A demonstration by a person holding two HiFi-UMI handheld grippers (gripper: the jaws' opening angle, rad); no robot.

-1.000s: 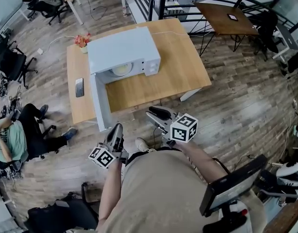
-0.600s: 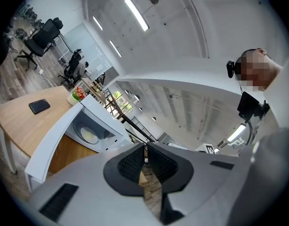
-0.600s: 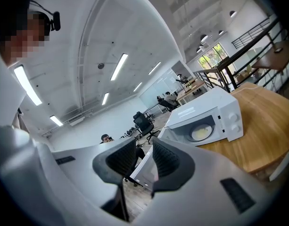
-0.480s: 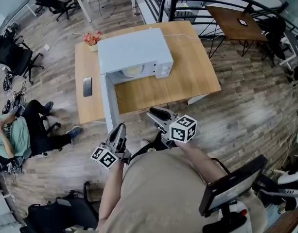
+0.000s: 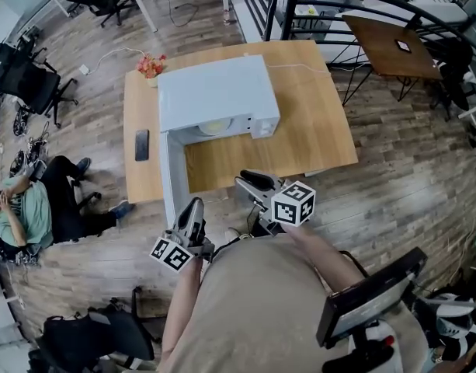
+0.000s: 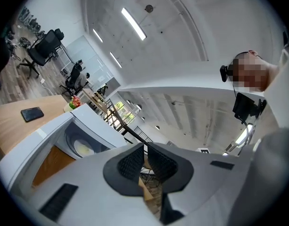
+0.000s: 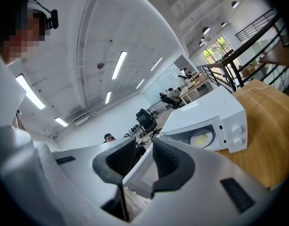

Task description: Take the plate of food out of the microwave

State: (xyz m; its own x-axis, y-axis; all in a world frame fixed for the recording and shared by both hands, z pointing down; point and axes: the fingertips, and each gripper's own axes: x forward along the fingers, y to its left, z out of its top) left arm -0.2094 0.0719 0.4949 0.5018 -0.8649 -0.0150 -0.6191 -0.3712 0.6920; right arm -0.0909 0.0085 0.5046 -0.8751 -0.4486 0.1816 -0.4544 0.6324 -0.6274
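A white microwave (image 5: 214, 92) stands on a wooden table (image 5: 307, 123), with its door (image 5: 173, 179) swung open toward me. A plate of pale food (image 5: 220, 126) sits inside the cavity; it also shows as the plate (image 6: 84, 149) in the left gripper view and the plate (image 7: 201, 138) in the right gripper view. My left gripper (image 5: 196, 206) hangs off the table's near edge by the door's end, pads almost touching, nothing between them. My right gripper (image 5: 245, 179) hovers at the table's near edge, to the right of the door, jaws apart and empty.
A black phone (image 5: 142, 144) lies on the table left of the microwave, and a pot of flowers (image 5: 151, 66) stands behind it. A person (image 5: 20, 208) sits on the floor at the left. Office chairs (image 5: 28, 76), a second table (image 5: 393, 41) and a railing (image 5: 257, 6) lie beyond.
The table and microwave have slid lower and rightward in the head view. Both grippers stay close to my body, with their jaws unchanged.
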